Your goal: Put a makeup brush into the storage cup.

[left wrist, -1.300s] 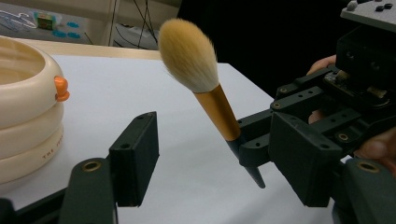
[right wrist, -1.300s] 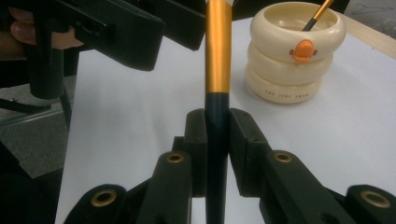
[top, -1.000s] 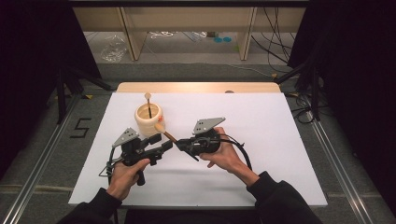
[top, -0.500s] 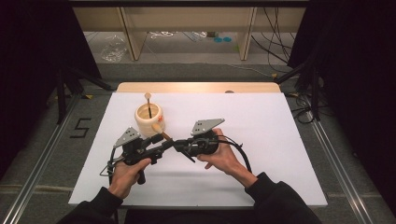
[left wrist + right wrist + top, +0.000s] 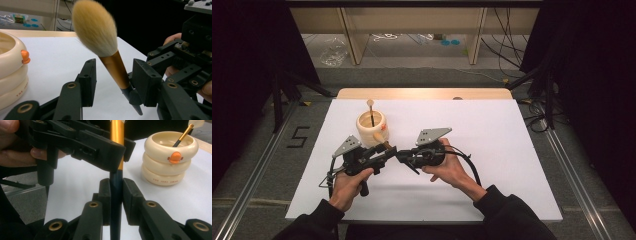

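A makeup brush point(image 5: 113, 67) with a tan bristle head point(image 5: 377, 136), a gold ferrule and a dark handle stands between my two grippers. My right gripper point(image 5: 116, 182) is shut on the dark handle point(image 5: 116, 195). The jaws of my left gripper point(image 5: 115, 65) flank the gold ferrule and have just been closing on it. A gap still shows beside one pad point(image 5: 88, 75). In the high view the left gripper point(image 5: 384, 152) and the right gripper point(image 5: 404, 157) meet tip to tip, just in front of a cream ringed holder point(image 5: 364, 132).
The cream holder point(image 5: 165, 170), with an orange knob point(image 5: 175, 157), holds a second brush point(image 5: 183, 136) and stands on the white board point(image 5: 512, 150). A wooden table edge point(image 5: 422, 93) lies beyond. Dark curtains flank both sides.
The left gripper's jaws have narrowed around the brush ferrule. Both hands stayed where they were, and the right gripper kept its hold on the handle.
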{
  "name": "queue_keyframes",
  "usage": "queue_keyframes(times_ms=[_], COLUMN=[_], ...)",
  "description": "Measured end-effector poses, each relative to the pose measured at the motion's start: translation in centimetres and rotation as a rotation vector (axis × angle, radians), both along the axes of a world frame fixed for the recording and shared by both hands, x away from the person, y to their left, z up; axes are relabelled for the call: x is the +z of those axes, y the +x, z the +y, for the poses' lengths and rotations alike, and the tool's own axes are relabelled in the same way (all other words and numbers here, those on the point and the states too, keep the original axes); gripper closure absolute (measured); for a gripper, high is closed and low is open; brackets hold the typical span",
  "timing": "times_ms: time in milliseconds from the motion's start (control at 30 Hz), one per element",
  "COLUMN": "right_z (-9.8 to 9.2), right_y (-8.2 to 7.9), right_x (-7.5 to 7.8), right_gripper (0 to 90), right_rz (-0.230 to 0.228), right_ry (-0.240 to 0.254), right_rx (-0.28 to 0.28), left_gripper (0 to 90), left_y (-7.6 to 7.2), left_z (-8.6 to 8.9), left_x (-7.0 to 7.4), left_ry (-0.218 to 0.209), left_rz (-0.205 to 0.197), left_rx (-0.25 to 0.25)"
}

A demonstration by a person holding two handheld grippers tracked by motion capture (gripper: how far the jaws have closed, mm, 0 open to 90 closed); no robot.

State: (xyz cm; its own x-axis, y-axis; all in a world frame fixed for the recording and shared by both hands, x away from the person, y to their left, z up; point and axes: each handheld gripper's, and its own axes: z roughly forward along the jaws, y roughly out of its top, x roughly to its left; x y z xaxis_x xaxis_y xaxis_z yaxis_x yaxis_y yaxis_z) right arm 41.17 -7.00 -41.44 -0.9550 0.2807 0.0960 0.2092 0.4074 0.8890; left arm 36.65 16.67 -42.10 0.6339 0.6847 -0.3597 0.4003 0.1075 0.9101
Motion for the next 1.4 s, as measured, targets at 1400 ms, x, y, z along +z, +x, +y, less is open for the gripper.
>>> queue_keyframes(times_ms=[1400], right_z=[0.88], right_y=[-0.15], right_x=[-0.81], right_gripper=[78.7], right_rz=[0.048], right_ry=[-0.032], right_rx=[0.057], left_gripper=[76.0], left_y=[-0.37], left_z=[0.30], left_x=[0.28], left_ry=[-0.037], left_rz=[-0.058], left_rx=[-0.078])
